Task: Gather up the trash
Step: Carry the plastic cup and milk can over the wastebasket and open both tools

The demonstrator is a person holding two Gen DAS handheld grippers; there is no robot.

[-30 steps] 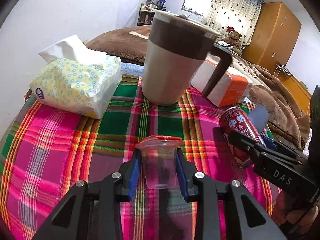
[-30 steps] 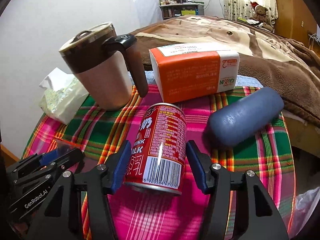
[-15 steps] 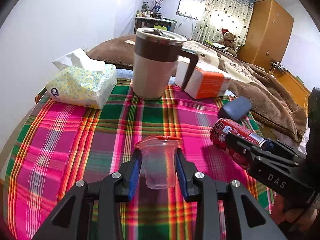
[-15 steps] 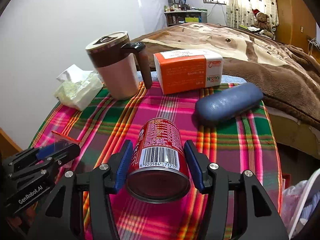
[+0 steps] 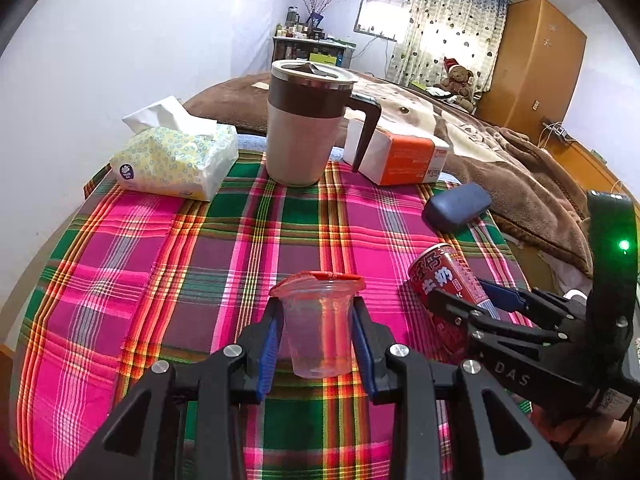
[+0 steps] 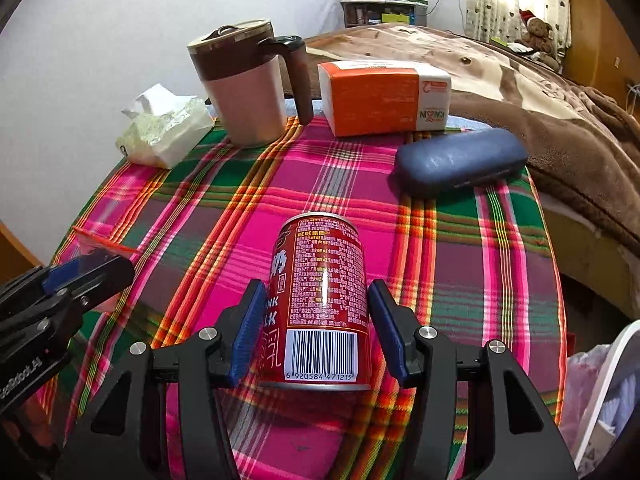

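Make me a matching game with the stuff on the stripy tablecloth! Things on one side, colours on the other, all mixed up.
Things:
1. can
2. glasses case
3. tissue box
4. plastic cup

Colours:
A. orange and white
B. see-through with a red rim
C. red
D. dark blue

Pairs: 1-C, 2-D, 3-A, 4-B

Red can [image 6: 324,300], pink-green plaid tablecloth [image 6: 460,240]

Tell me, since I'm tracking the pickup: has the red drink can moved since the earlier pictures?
Yes. The red drink can has drawn back from the orange-and-white box, toward the camera.
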